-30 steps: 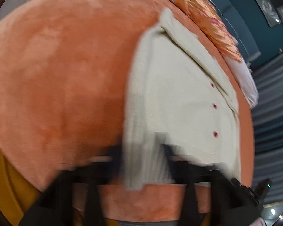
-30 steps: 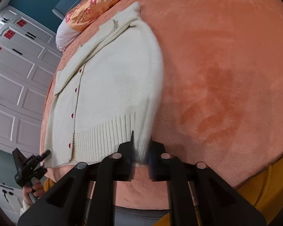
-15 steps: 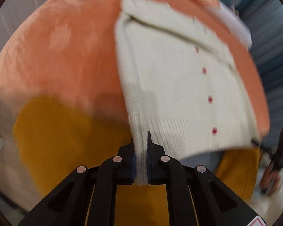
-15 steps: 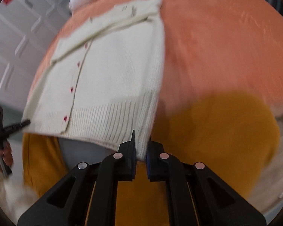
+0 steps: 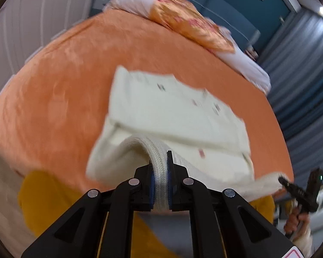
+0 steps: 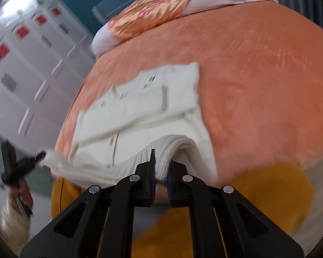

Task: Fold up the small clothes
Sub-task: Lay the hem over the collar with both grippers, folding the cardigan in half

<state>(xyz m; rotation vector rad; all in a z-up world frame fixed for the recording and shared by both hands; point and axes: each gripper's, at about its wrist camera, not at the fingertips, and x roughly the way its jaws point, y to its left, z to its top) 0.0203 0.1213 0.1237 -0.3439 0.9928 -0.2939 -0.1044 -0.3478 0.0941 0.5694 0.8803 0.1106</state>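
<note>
Both tongs are clenched on the ribbed hem of a cream knitted cardigan (image 5: 174, 116). Seen from the left wrist, the left tongs (image 5: 160, 185) pinch a thick roll of the hem between their blue-padded fingers (image 5: 151, 186), and the cloth arches up and away from them toward the bed (image 5: 53, 99). From the right wrist, the right tongs (image 6: 160, 179) grip the opposite corner of the same hem in the same way. The hem edge hangs stretched between the two tongs, lifted off the orange bedspread, while the upper part of the cardigan lies flat on the bed just beyond, its collar end pointing toward the patterned orange pillow (image 5: 189, 28). Small red buttons show, blurred, along the front. Mustard-yellow cloth (image 6: 275, 193) shows below the bed's near edge.
</note>
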